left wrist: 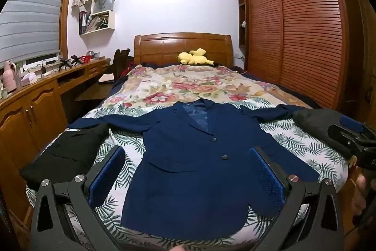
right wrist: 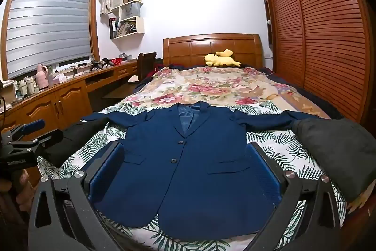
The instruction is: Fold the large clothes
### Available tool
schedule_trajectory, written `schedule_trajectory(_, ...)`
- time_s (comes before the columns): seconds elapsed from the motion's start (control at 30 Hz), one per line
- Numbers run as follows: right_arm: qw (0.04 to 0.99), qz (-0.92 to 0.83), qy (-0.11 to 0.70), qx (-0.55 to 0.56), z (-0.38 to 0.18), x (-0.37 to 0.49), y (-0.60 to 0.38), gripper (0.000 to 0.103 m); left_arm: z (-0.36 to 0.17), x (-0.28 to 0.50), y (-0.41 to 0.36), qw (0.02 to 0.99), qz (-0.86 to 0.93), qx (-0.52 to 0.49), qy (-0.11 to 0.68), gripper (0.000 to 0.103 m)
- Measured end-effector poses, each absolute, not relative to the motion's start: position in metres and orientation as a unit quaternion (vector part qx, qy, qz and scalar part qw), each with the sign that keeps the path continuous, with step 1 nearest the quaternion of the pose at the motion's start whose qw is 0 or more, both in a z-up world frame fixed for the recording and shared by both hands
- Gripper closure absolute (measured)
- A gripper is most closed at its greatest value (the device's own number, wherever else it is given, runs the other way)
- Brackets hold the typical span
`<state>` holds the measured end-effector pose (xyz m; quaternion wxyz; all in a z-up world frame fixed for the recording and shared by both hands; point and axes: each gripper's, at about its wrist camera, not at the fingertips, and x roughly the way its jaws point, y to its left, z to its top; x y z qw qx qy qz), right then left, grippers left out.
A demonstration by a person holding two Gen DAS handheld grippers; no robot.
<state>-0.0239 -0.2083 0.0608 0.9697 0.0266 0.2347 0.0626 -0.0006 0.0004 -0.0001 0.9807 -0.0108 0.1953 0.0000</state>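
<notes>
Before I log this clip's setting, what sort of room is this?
A home bedroom: the navy blazer lies on a bed with a wooden headboard, beside a louvered wardrobe.

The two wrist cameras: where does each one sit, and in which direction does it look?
Left wrist: sits behind the open left gripper, above the bed's foot, facing the headboard; the right gripper shows at its right edge.
Right wrist: sits behind the open right gripper, facing the same way; the left gripper shows at its left edge.
Shared: the blue jacket lying flat, the yellow plush toy, the wardrobe.
</notes>
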Motion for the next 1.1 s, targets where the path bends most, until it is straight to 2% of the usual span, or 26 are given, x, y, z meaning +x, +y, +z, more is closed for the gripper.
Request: schedule_trajectory(1.1, 0.971, 0.065, 0.229, 0.029, 0.062, -0.028, -0.205, 0.0, 0.002, -0.005, -0.005, 0.982, 0.005, -0.01, 0.186, 0.0)
